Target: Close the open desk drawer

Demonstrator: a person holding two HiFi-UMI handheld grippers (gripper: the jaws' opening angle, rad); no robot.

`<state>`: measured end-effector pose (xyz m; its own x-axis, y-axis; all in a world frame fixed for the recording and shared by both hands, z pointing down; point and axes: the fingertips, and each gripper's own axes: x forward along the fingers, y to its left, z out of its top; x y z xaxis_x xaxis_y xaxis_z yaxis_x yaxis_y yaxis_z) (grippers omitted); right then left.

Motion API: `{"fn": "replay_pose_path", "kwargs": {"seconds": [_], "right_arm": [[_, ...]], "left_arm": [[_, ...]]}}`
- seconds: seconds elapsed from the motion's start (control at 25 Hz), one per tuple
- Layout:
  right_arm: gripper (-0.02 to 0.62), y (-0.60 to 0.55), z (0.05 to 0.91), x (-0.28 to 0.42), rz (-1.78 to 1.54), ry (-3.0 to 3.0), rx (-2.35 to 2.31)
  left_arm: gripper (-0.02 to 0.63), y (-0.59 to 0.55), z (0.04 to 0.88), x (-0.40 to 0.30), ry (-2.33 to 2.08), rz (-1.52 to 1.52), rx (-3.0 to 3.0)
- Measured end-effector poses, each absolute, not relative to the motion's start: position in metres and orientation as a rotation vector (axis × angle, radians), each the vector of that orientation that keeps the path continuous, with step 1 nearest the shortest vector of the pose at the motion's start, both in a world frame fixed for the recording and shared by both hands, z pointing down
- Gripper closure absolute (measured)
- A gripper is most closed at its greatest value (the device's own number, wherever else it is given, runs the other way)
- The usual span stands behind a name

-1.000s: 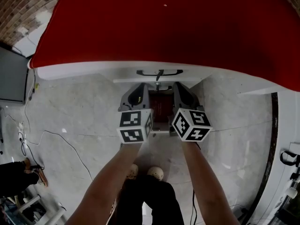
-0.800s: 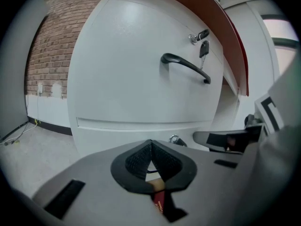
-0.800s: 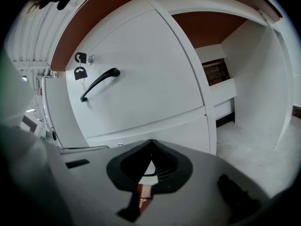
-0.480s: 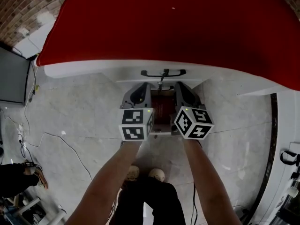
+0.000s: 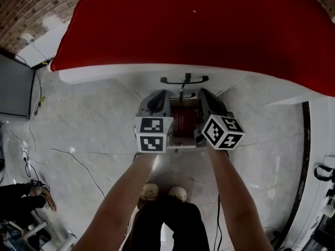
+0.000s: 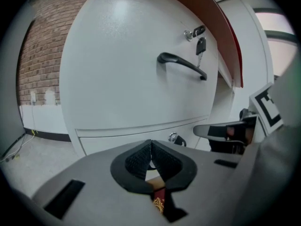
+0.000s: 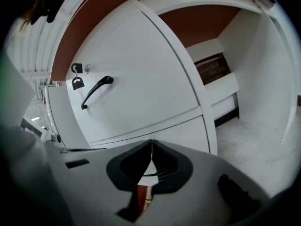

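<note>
A white drawer front (image 5: 152,88) with a black handle (image 5: 183,79) and a hanging key (image 6: 200,45) sits under the red desk top (image 5: 209,25). Below it a lower drawer stands pulled out, with a dark red booklet (image 5: 183,122) lying inside. My left gripper (image 5: 161,95) and right gripper (image 5: 203,94) lie along its two sides, tips close to the desk front. In the left gripper view my left gripper (image 6: 150,147) is shut and empty, and in the right gripper view my right gripper (image 7: 151,147) is too. A small lock (image 6: 176,138) shows on the lower panel.
Pale marbled floor (image 5: 89,124) spreads around the desk. A cable (image 5: 68,153) trails across it at the left, beside a dark cabinet (image 5: 13,88). A white desk side panel (image 5: 319,140) stands at the right. The person's feet (image 5: 163,193) are just behind the grippers.
Both grippers have edged a little forward toward the desk front, and the desk edge sits slightly lower in the head view. Jaws stay shut.
</note>
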<state>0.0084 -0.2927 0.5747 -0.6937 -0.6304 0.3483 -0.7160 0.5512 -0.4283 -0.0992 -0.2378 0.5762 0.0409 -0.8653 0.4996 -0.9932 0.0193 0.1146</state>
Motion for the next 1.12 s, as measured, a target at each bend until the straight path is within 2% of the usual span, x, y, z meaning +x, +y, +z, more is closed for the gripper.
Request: {"fn": "replay_pose_path", "kwargs": {"seconds": [0.36, 0.64, 1.12], "right_arm": [[0.584, -0.247, 0.549, 0.019, 0.754, -2.562, 1.116], [0.584, -0.200, 0.517, 0.044, 0.871, -2.518, 1.176], [0.584, -0.117, 0.365, 0.037, 0.677, -2.580, 1.117]], "left_arm": [[0.597, -0.178, 0.535, -0.102, -1.867, 0.383, 1.938], [0.597, -0.141, 0.477, -0.089, -1.828, 0.377, 2.008], [0.597, -0.084, 0.339, -0.064, -1.800, 0.214, 2.030]]}}
